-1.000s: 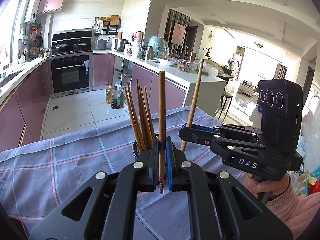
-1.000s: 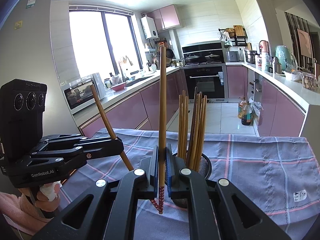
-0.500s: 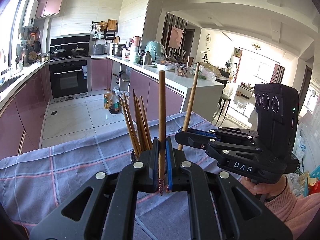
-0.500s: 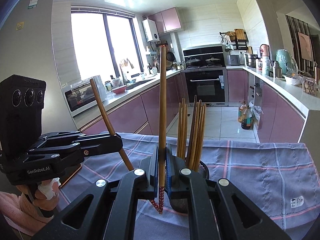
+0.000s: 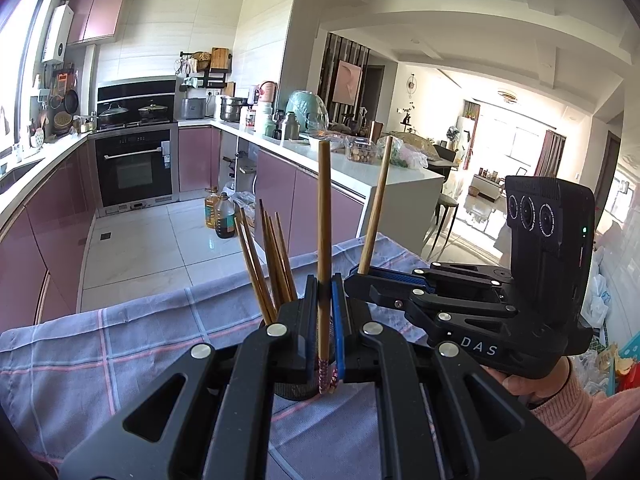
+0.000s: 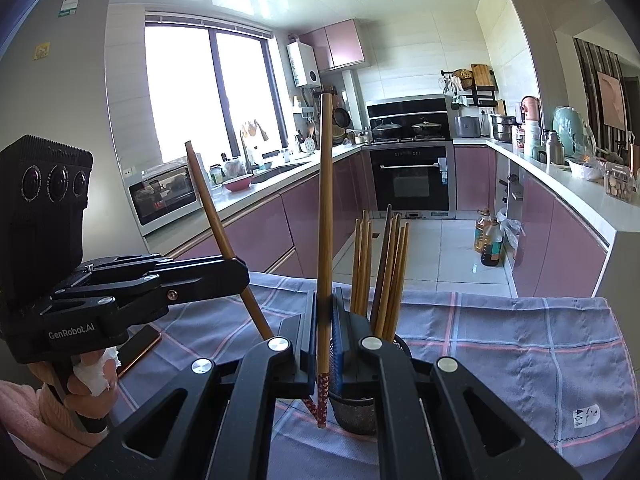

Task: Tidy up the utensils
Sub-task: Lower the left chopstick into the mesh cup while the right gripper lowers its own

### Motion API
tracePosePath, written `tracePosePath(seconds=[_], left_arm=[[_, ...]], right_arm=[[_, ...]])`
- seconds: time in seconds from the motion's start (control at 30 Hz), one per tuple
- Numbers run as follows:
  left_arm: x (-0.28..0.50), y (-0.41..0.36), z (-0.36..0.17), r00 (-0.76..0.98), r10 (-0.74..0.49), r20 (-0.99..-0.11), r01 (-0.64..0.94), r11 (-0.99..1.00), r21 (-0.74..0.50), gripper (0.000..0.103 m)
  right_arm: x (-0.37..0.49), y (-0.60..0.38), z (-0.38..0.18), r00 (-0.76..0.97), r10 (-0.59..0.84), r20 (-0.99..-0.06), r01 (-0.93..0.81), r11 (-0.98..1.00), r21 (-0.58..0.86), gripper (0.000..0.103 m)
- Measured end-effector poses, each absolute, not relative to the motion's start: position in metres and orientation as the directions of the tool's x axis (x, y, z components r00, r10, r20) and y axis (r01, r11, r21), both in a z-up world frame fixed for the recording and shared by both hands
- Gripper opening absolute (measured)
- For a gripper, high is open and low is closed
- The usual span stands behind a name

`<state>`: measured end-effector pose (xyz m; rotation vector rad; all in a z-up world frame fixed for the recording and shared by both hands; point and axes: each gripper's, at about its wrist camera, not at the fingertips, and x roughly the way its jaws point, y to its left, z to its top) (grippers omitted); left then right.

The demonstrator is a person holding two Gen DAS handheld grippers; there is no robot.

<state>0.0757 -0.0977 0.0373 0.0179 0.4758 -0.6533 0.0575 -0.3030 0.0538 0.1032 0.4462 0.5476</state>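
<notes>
A dark mesh utensil holder [image 6: 360, 416] stands on the checked cloth and holds several brown chopsticks [image 6: 386, 276], also seen in the left wrist view [image 5: 268, 264]. My left gripper [image 5: 325, 320] is shut on one upright wooden chopstick [image 5: 323, 220] with a patterned lower end, just in front of the holder. My right gripper [image 6: 325, 320] is shut on another upright chopstick [image 6: 325, 200]. Each gripper shows in the other's view, left [image 6: 236, 276] and right [image 5: 356, 280], close together beside the holder.
The blue-grey checked cloth [image 6: 520, 352] covers the table. A phone with an orange edge [image 6: 138, 346] lies on the cloth at the left. Kitchen counters, an oven and oil bottles on the floor lie beyond the table's far edge.
Both grippers have risen and drawn a little closer to the holder with their chopsticks still clamped. The holder and its chopsticks have not moved.
</notes>
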Motion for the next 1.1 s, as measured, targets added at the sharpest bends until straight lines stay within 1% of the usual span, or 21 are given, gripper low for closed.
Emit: tracePosePath(seconds=[0.73,1.1], left_arm=[[0.078,-0.090,0.044,0.721,-0.580,-0.380,0.578,0.805,-0.133,0.008],[0.083,-0.097,0.042,0.724,-0.571,-0.387,0.569,0.812,-0.134,0.008]], right_arm=[[0.073,-0.300,0.069,0.786,0.504,-0.356,-0.468,0.863,0.190,0.006],[0.079,-0.299,0.069,0.792,0.496,-0.356,-0.459,0.868,0.190,0.006]])
